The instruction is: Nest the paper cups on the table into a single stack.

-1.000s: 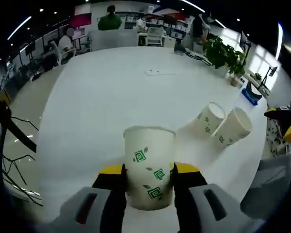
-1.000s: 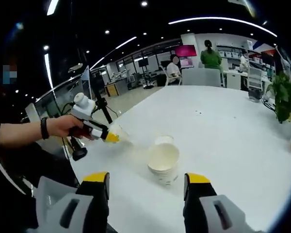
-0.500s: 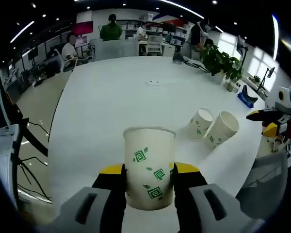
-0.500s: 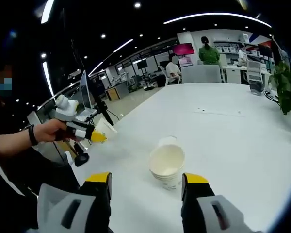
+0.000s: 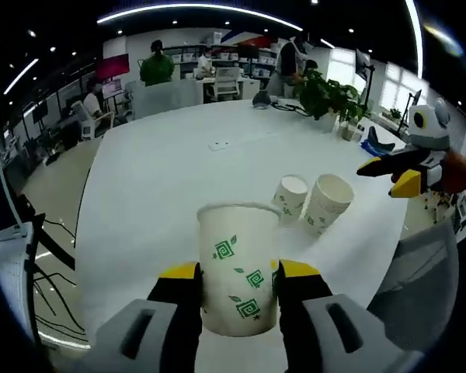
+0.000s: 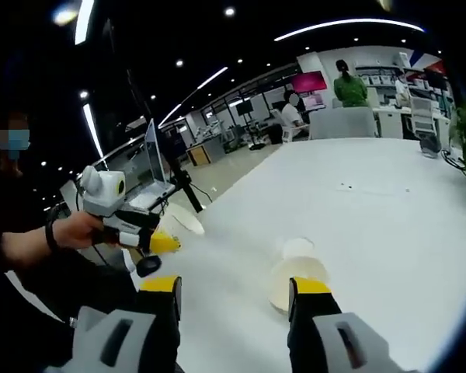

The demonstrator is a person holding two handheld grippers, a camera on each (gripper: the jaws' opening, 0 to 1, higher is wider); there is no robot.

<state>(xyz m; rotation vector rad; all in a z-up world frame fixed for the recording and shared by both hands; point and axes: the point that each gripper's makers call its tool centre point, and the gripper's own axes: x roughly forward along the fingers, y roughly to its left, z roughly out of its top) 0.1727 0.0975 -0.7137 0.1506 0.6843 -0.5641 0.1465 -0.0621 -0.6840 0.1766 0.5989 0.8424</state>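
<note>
White table (image 5: 155,179), left tool (image 5: 237,272) pinching a paper cup (image 5: 238,264), right tool (image 6: 233,286) spread.

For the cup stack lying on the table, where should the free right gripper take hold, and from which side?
The cup stack lies tipped on the table, open mouth toward the right gripper, a lone cup beside it. Probably best to close across the side wall near the rim, coming from above, away from the lone cup.

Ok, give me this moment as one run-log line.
left gripper: shut on paper cup, held upright | right gripper: open, empty | stack and single cup: lying on table
</note>
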